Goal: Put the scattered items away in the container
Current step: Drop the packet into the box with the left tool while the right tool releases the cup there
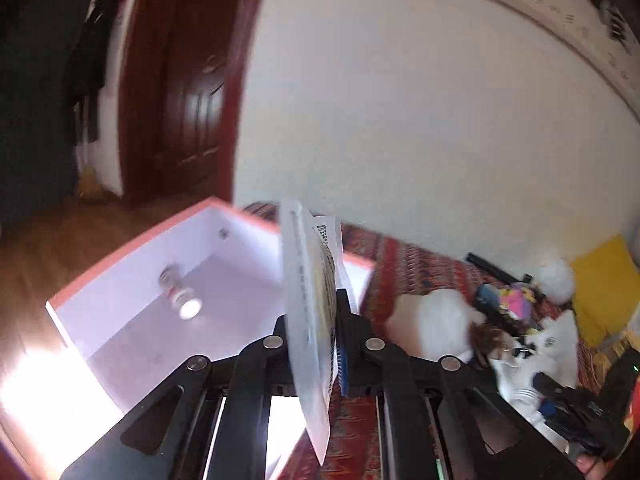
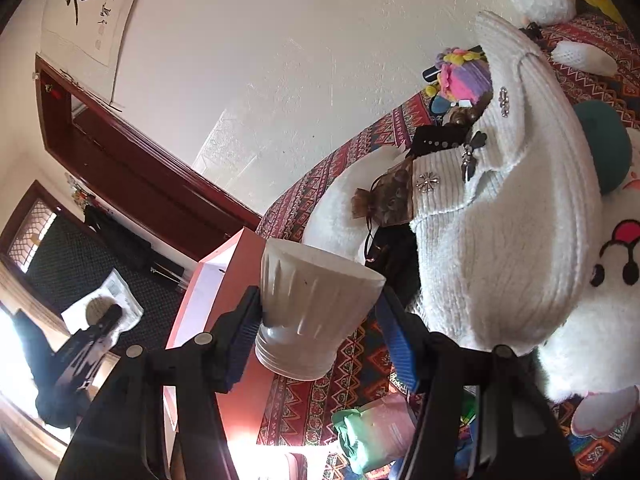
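My left gripper [image 1: 316, 320] is shut on a flat white plastic packet [image 1: 310, 300] and holds it upright over the near right corner of the pink-rimmed white box [image 1: 132, 244]. A small bottle [image 1: 178, 290] lies inside the box. My right gripper [image 2: 320, 316] is shut on a white ribbed cup-shaped piece [image 2: 312, 304], lifted above the patterned bedspread [image 2: 304, 400] beside the box's pink wall [image 2: 236, 280]. The left gripper with its packet also shows in the right wrist view [image 2: 100, 320], far left.
A white knit sweater [image 2: 504, 216], white plush toys [image 2: 592, 320], a brown mesh pouch [image 2: 384, 200], a colourful knitted item [image 2: 464, 76] and a green and pink packet [image 2: 376, 436] lie on the bed. A yellow cushion [image 1: 604, 280] sits by the wall. A dark wooden door [image 1: 192, 100] stands behind the box.
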Demonstrator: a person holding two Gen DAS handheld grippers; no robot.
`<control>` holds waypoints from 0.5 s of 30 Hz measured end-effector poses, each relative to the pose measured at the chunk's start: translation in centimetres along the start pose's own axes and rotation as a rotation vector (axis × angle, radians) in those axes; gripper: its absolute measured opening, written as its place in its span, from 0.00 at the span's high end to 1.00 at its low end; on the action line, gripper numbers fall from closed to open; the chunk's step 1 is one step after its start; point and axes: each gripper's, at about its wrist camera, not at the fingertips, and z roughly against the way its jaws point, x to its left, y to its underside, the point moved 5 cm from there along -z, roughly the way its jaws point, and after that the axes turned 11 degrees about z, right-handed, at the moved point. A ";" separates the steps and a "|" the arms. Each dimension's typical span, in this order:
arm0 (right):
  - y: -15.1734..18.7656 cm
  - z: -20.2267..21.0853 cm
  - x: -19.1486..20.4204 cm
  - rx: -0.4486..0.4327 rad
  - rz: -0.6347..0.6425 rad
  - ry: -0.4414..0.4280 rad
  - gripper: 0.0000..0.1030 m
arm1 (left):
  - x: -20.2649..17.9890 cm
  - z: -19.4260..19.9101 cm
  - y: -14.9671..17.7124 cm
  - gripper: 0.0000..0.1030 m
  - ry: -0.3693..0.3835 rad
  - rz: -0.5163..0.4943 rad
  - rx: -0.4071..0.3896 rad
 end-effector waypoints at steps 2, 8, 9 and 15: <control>0.1 -0.1 0.5 0.006 0.016 -0.003 0.45 | 3.8 -2.7 1.0 0.14 -0.126 0.080 0.153; 0.6 -0.7 2.2 0.015 0.068 -0.005 0.45 | 5.6 0.6 0.2 0.04 -0.109 0.149 0.077; 0.7 -0.8 2.5 0.018 0.076 -0.005 0.45 | 5.8 1.5 -0.2 0.00 -0.099 0.154 0.046; 1.4 -0.2 6.7 0.023 0.164 -0.059 0.45 | 9.4 4.2 -2.3 0.00 -0.130 0.209 -0.106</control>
